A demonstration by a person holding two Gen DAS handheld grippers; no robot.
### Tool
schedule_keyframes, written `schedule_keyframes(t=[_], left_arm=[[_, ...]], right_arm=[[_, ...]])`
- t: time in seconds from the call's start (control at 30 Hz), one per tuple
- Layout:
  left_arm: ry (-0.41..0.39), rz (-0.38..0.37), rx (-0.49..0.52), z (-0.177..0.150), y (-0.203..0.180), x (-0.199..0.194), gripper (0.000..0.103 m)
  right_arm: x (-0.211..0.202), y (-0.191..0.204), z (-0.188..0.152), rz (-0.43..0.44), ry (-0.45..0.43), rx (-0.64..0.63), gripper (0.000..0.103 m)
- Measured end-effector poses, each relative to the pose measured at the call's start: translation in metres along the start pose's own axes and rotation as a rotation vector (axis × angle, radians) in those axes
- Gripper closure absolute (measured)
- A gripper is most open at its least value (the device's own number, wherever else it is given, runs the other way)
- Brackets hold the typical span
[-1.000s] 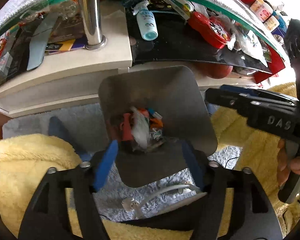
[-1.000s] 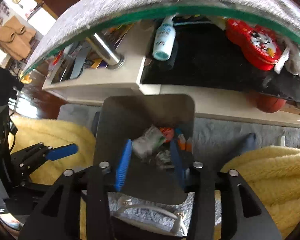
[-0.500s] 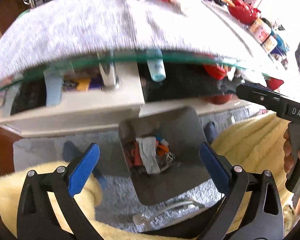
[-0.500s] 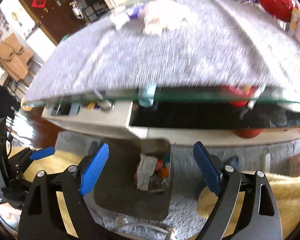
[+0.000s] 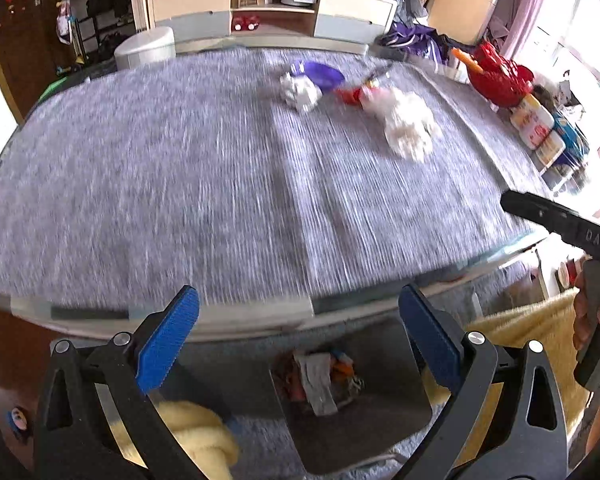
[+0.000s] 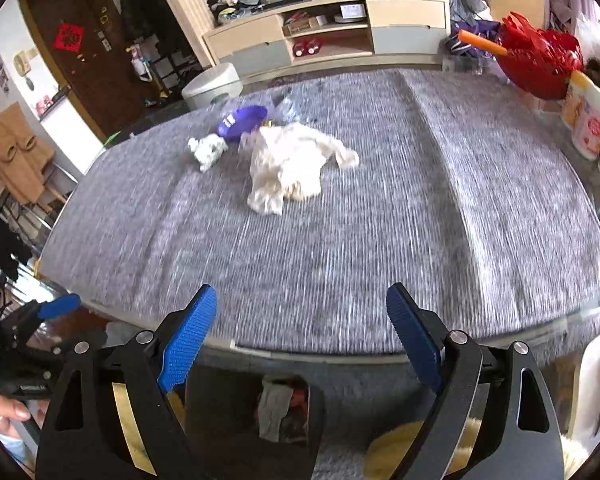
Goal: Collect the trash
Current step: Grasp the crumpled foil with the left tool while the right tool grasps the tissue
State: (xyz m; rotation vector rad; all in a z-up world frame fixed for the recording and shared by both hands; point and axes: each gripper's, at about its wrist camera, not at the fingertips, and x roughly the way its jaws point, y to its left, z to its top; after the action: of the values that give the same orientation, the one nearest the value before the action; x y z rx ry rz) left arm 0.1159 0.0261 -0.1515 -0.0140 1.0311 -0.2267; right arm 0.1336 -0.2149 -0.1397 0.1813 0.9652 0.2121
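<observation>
Both grippers released, nothing held: left gripper, right gripper. Bin w/ trash sits lower centre. Remaining trash, white tissue wad and small wad, upper centre on mat. I'd approach low, straddle the wad, pinch its bulk.

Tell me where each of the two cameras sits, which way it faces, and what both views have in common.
Left wrist: on the left gripper, looking down over the grey table cloth; the right gripper and its hand show at right.
Right wrist: on the right gripper, facing the same table; the left gripper shows at left.
Shared: white crumpled tissue, purple lid, bin below the table edge.
</observation>
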Motion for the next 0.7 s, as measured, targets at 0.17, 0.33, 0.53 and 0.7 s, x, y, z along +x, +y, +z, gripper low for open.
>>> schedule_keyframes(t=[0.17,0.33,0.53,0.7], left_arm=[[-0.018,0.002,-0.005,0.034,0.007,0.006,0.008],[-0.022,-0.024,-0.021,0.066,0.013,0.017,0.008],[-0.03,-0.014,0.01,0.103,0.008,0.038,0.009],[-0.019,-0.018,0.03,0.129,0.004,0.066,0.022]], right_arm=[[0.011,0.001,0.02,0.013,-0.016,-0.013,0.016],[0.029,0.003,0.038,0.032,-0.024,-0.021,0.016],[0.054,0.007,0.053,0.041,-0.011,-0.053,0.028],[0.07,0.005,0.059,0.049,0.001,-0.05,0.038]])
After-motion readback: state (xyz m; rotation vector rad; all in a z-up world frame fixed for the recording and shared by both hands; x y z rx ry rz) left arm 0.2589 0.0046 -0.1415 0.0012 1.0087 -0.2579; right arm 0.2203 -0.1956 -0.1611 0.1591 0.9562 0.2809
